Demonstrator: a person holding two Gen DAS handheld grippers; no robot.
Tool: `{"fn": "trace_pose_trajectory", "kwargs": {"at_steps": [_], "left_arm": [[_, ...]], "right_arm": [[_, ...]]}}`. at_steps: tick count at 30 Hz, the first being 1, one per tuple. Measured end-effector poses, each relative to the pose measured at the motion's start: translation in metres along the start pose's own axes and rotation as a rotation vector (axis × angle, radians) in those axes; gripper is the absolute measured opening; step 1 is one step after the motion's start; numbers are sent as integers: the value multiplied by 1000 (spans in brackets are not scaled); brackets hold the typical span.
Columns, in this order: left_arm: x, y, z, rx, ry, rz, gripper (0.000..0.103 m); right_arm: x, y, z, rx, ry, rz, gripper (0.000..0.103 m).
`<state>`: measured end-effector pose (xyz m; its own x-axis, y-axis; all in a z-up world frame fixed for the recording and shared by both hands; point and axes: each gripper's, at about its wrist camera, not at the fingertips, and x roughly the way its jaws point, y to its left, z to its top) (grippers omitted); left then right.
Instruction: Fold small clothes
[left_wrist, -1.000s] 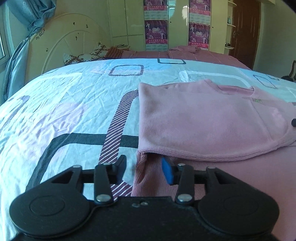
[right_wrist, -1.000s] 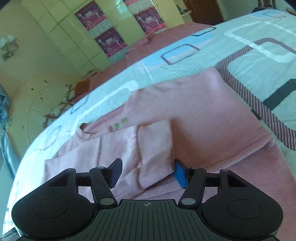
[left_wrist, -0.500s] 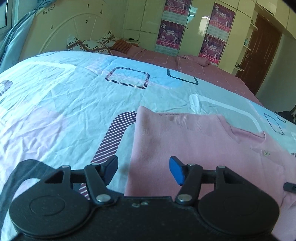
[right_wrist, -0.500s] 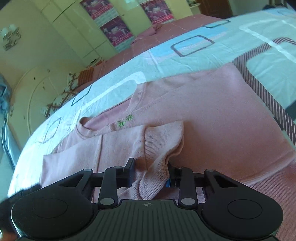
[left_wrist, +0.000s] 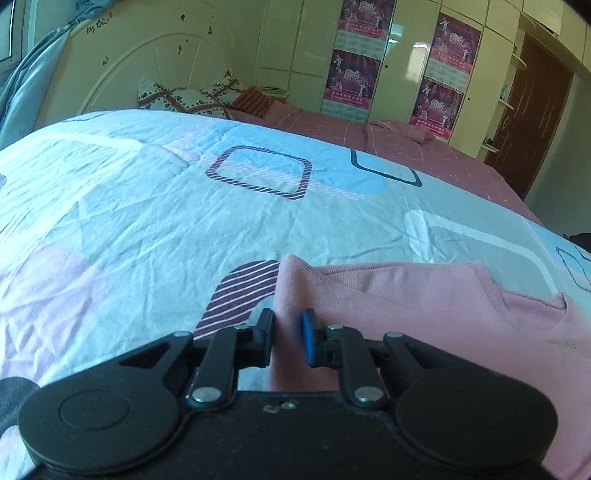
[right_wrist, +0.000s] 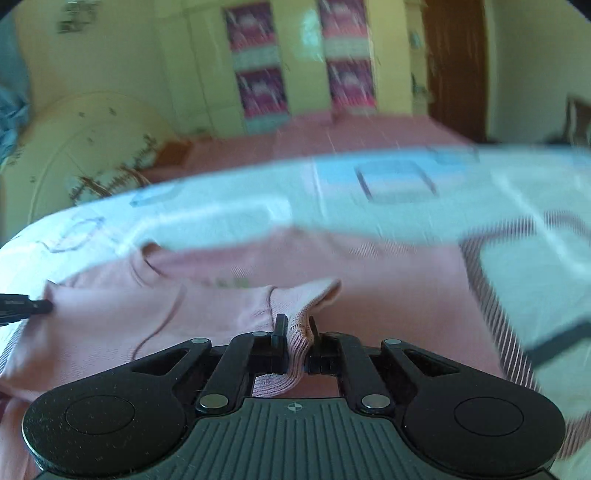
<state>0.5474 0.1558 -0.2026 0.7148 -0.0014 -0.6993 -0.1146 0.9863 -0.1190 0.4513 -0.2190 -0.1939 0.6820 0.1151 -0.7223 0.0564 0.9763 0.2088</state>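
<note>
A pink knit sweater (left_wrist: 424, 302) lies flat on the patterned bedspread (left_wrist: 147, 206). My left gripper (left_wrist: 287, 325) is at its far left corner, by the shoulder. Its jaws are closing, and a ridge of the sweater's edge fills the gap between the pads. In the right wrist view the sweater (right_wrist: 388, 280) spreads across the bed with one sleeve folded over the body. My right gripper (right_wrist: 295, 328) is shut on that sleeve's ribbed cuff (right_wrist: 306, 295). The left gripper's tip (right_wrist: 22, 308) shows at the sweater's left edge there. This view is blurred.
The bedspread (right_wrist: 517, 266) reaches out on all sides of the sweater. Behind it are a cream headboard (left_wrist: 147, 74), patterned pillows (left_wrist: 184, 98), pink bedding (left_wrist: 369, 136), a wardrobe with posters (left_wrist: 354, 59) and a brown door (left_wrist: 532, 110).
My left gripper slid along the sweater's left edge to its far corner and closed on the edge. My right gripper closed on the sleeve cuff and rolled; its view is now blurred.
</note>
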Motion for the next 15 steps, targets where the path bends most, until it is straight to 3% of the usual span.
{"fn": "trace_pose_trajectory", "kwargs": {"at_steps": [1, 7, 10, 15], "left_arm": [[-1, -1, -2, 13, -10, 7, 15], [-4, -4, -4, 36, -28, 27, 15], [-6, -6, -5, 72, -31, 41, 15], [-21, -11, -9, 123, -38, 67, 17]], "right_arm": [[6, -5, -4, 20, 42, 9, 7], [-8, -26, -7, 159, 31, 30, 8], [-7, -31, -10, 206, 94, 75, 9], [-15, -36, -14, 256, 96, 86, 12]]}}
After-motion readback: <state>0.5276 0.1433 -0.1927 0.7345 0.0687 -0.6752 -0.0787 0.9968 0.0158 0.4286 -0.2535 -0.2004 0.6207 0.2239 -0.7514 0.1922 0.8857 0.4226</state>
